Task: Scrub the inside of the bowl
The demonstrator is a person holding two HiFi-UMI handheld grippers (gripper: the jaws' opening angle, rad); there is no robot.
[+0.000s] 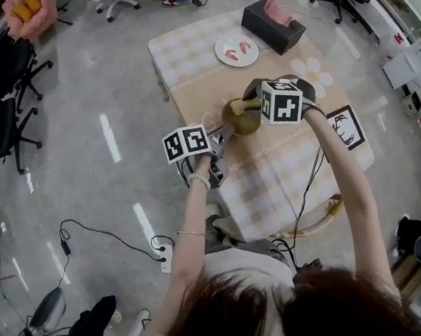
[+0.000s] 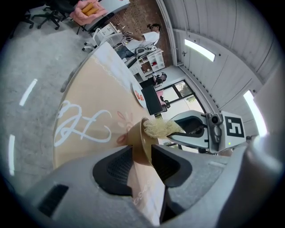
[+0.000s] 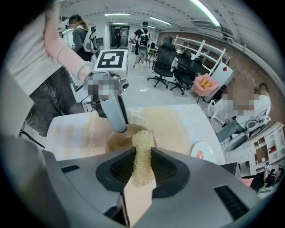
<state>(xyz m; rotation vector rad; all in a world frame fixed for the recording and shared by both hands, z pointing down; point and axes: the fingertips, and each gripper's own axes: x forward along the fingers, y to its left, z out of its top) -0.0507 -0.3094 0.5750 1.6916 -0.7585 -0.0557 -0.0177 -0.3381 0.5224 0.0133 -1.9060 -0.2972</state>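
Bowl: we see the brown bowl (image 1: 241, 118) on the table (image 1: 302, 167), close to the middle of the checked cloth.
Left gripper: the left gripper (image 2: 143, 158) reaches the bowl from 8 o'clock. Its jaws are closed to a narrow gap on the bowl's wall, one pad inside the rim and one outside.
Right gripper: the right gripper (image 3: 142, 167) reaches in from 3 o'clock. Its jaws are pinched on a pale yellow mesh scrubber (image 3: 143, 149), almost together.
Scrubber: we see its free end stick out past the jaws and reach into the bowl's hollow. We cannot tell whether it touches the inner wall.
Plate: a white plate (image 1: 220, 48) with small red pieces lies at 12 o'clock from the bowl, well apart from it.
Box: a black box (image 1: 265, 27) with pink sheets on top stands at 1 o'clock, near the table's far edge.
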